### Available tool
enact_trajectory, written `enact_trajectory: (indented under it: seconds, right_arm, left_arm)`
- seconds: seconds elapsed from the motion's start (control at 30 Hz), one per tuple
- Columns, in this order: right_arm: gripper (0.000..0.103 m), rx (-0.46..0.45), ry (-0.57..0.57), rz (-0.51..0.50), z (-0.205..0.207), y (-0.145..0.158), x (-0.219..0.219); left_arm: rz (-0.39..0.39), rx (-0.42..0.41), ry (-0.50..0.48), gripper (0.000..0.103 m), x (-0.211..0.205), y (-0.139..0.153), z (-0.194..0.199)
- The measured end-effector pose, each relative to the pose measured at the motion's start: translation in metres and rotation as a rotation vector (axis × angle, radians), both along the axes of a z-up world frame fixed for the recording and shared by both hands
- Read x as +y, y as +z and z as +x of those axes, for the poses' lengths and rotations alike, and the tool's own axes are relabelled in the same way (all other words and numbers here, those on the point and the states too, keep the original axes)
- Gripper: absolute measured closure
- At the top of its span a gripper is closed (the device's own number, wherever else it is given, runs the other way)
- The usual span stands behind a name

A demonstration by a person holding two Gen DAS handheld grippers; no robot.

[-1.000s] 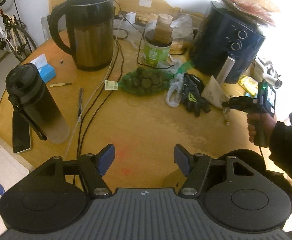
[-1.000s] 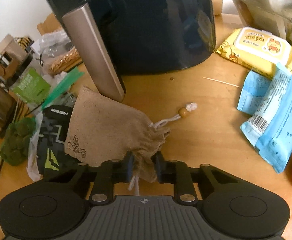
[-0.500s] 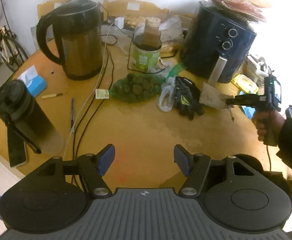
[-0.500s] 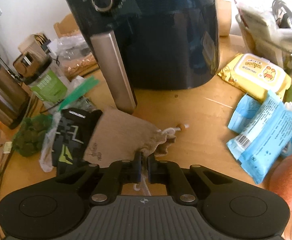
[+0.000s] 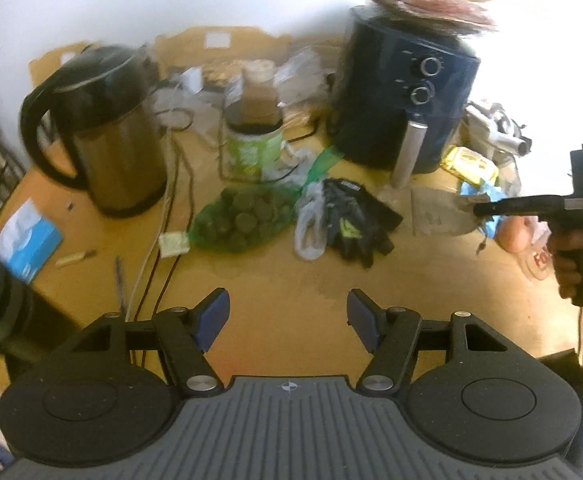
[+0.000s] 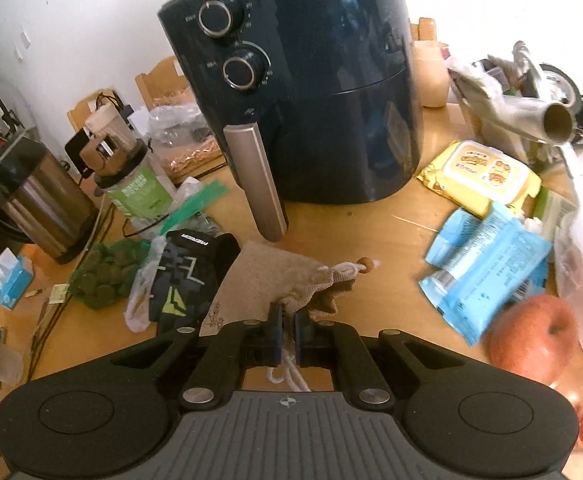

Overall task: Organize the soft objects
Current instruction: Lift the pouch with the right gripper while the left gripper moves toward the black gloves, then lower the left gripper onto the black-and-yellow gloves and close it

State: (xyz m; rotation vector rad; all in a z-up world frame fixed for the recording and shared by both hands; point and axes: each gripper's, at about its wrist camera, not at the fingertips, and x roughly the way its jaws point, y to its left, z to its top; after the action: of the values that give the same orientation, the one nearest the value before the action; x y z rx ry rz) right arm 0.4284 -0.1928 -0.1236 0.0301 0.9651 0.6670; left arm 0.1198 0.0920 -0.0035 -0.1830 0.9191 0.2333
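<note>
A tan burlap drawstring pouch (image 6: pixel 263 276) lies in front of the air fryer's handle, and my right gripper (image 6: pixel 287 316) is shut on its gathered neck. White cord hangs down between the fingers. In the left wrist view the right gripper (image 5: pixel 479 210), held in a hand, has the pouch (image 5: pixel 437 212) hanging from its tip at the right of the table. Black gloves (image 6: pixel 187 272) (image 5: pixel 351 220) lie just left of the pouch. My left gripper (image 5: pixel 287 312) stands open over bare wood near the table's front, with nothing between its fingers.
A dark blue air fryer (image 6: pixel 311 80) stands behind the pouch. Right of it lie a yellow wipes pack (image 6: pixel 483 172), blue packets (image 6: pixel 491 264) and an apple (image 6: pixel 531 336). A green net bag (image 5: pixel 243 220), a jar (image 5: pixel 255 136), a kettle (image 5: pixel 111 136), cables (image 5: pixel 159 240) and a black bottle (image 5: pixel 3 312) crowd the left.
My right gripper closed fully on the pouch's neck and rose, drawing that end up and back from the air fryer. The left gripper drifted sideways and rolled a little, still open.
</note>
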Motion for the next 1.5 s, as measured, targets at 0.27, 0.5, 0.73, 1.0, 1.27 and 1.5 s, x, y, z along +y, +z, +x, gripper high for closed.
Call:
enact_trajectory:
  seconds: [0.27,0.5,0.73,1.0,1.27,1.5]
  right_arm:
    - [0.095,0.022,0.007,0.031,-0.023,0.021,-0.028]
    - [0.095,-0.009,-0.009,0.035,-0.045,0.036,-0.047]
    - [0.095,-0.049,-0.012,0.029,-0.072,0.047,-0.070]
    - [0.095,-0.044,-0.059,0.043,-0.095,0.051,-0.097]
    - [0.095,-0.042,-0.086,0.022,-0.116,0.053,-0.116]
    - [0.095,-0.031,-0.130,0.040,-0.126,0.055,-0.125]
  left_arm:
    - [0.032,-0.062,-0.095,0.039,-0.003,0.001,0.037]
    - [0.079,-0.088,-0.193,0.039,-0.012,-0.003,0.070]
    - [0.110,-0.076,-0.262,0.039,-0.021,-0.030,0.095]
    - [0.143,-0.064,-0.305,0.039,-0.028,-0.065,0.114]
    - [0.166,-0.070,-0.340,0.039,-0.033,-0.086,0.135]
    - [0.146,-0.064,-0.360,0.039,-0.036,-0.112,0.164]
